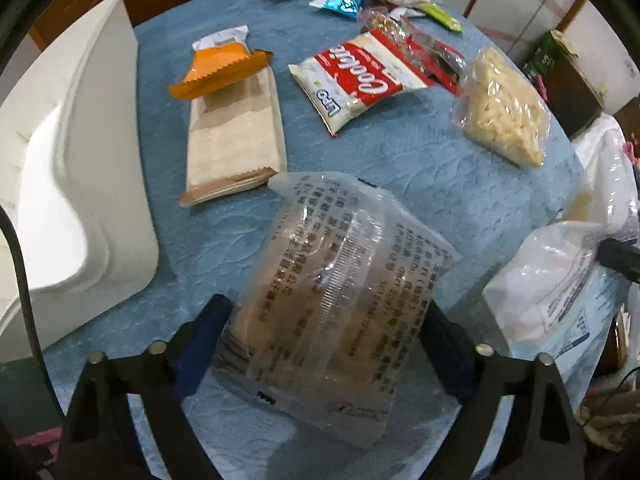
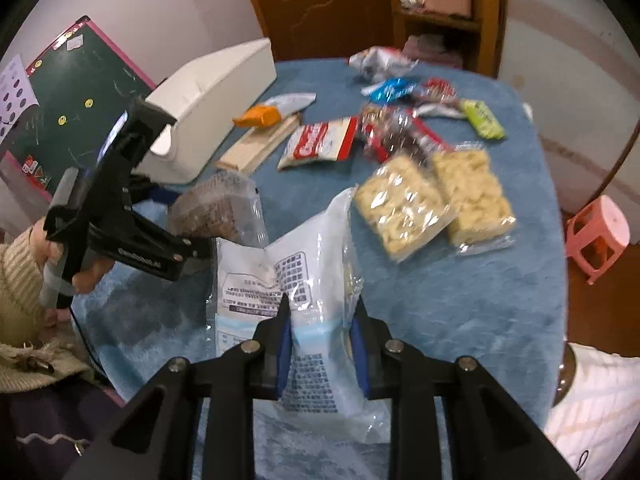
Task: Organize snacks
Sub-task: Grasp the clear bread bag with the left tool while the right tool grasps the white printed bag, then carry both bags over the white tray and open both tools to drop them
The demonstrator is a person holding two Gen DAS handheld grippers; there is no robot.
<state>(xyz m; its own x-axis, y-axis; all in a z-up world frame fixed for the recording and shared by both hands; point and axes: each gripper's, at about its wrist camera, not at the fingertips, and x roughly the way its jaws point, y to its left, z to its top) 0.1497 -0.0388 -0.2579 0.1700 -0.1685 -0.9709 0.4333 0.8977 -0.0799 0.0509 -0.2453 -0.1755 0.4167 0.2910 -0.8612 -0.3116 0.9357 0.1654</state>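
Left tongs are clamped on a clear packet of brown snacks, right tongs on a white-and-blue bag. Carry both gently toward the white bin at the table's left edge, avoiding crushing.

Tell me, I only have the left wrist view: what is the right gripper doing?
Observer: The right gripper is shut on a white and blue bag, pinching it near its lower end.
Operator: I see one pack of pale puffs. Any more?
Observer: Two; a second puff pack lies right beside the first.
Operator: What is beyond the white bin?
Observer: A green chalkboard with a pink frame stands behind the bin.
Operator: Is my left gripper really holding its pack?
Observer: Yes, from the right wrist the left gripper has the clear brown snack pack lifted off the blue cloth.
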